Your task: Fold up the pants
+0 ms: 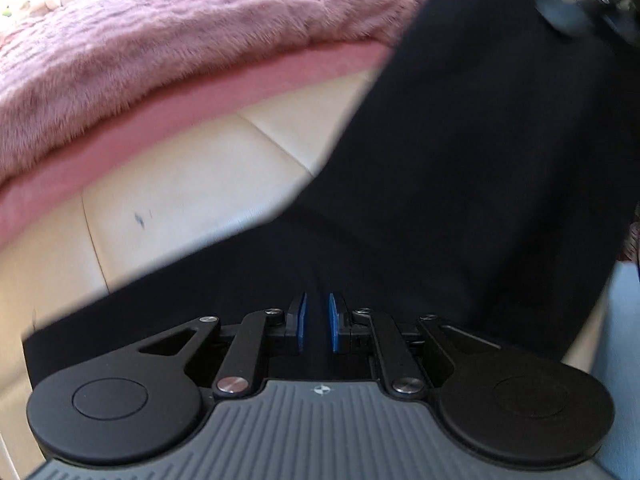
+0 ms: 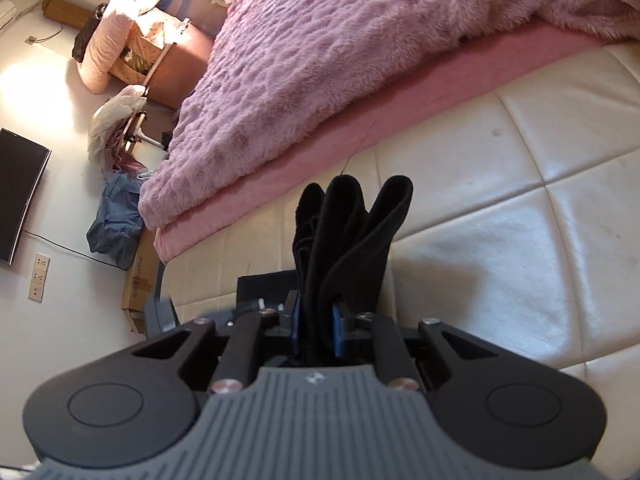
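The black pants (image 1: 460,168) hang stretched in the air over the cream quilted mattress (image 1: 192,200). My left gripper (image 1: 318,322) is shut on one end of the pants; the cloth runs up and to the right from its blue pads. My right gripper (image 2: 316,320) is shut on a bunched end of the pants (image 2: 352,232), with several folds of black cloth sticking up past the pads. A flat black piece of cloth (image 2: 264,288) lies just below it. The other gripper shows blurred at the far end of the cloth in the left wrist view (image 1: 580,4).
A pink furry blanket (image 2: 320,60) on a pink sheet (image 2: 312,168) covers the far side of the mattress (image 2: 500,220). Beside the bed on the floor are a cardboard box (image 2: 138,280), a blue bag (image 2: 116,216), a monitor (image 2: 20,196) and piled bags.
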`<action>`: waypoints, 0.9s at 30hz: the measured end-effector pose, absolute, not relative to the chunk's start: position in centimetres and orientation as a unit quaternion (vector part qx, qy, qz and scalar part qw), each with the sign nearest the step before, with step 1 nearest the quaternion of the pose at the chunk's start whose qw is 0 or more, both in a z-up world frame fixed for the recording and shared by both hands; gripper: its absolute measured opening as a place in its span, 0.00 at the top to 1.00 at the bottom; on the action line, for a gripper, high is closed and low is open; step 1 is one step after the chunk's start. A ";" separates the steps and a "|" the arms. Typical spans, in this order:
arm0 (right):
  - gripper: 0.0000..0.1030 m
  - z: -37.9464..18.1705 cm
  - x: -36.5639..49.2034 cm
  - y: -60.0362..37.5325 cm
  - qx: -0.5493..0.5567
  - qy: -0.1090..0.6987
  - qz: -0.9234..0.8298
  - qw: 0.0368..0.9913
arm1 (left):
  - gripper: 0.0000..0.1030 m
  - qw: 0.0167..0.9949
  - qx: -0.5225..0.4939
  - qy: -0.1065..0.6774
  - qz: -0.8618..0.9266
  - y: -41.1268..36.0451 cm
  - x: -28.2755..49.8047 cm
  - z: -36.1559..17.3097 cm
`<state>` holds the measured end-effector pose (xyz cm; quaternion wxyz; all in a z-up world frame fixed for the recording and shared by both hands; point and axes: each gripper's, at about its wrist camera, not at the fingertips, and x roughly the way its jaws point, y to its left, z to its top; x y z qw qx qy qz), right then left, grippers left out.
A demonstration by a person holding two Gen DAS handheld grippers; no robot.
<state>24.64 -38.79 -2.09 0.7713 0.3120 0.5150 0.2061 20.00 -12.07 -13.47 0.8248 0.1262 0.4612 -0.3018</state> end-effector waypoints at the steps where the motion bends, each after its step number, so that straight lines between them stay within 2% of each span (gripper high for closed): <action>1: 0.90 -1.9 24.6 -38.4 0.312 0.513 0.207 0.772 | 0.88 0.820 0.122 0.467 -0.306 -12.0 19.3 -13.7; 6: 0.90 -0.5 24.7 -36.3 0.300 0.509 0.211 0.779 | 0.88 0.819 0.115 0.468 -0.312 -12.0 16.6 -14.9; 10: 0.90 0.6 25.2 -34.2 0.290 0.512 0.209 0.781 | 0.88 0.829 0.068 0.457 -0.315 -9.9 15.8 -13.3; 20: 0.90 2.0 26.7 -24.5 0.244 0.533 0.236 0.775 | 0.88 0.880 -0.022 0.444 -0.165 3.2 16.8 -10.1; 27: 0.90 -1.5 28.9 -16.0 0.230 0.568 0.238 0.754 | 0.88 0.864 -0.092 0.483 -0.109 9.6 16.6 -12.0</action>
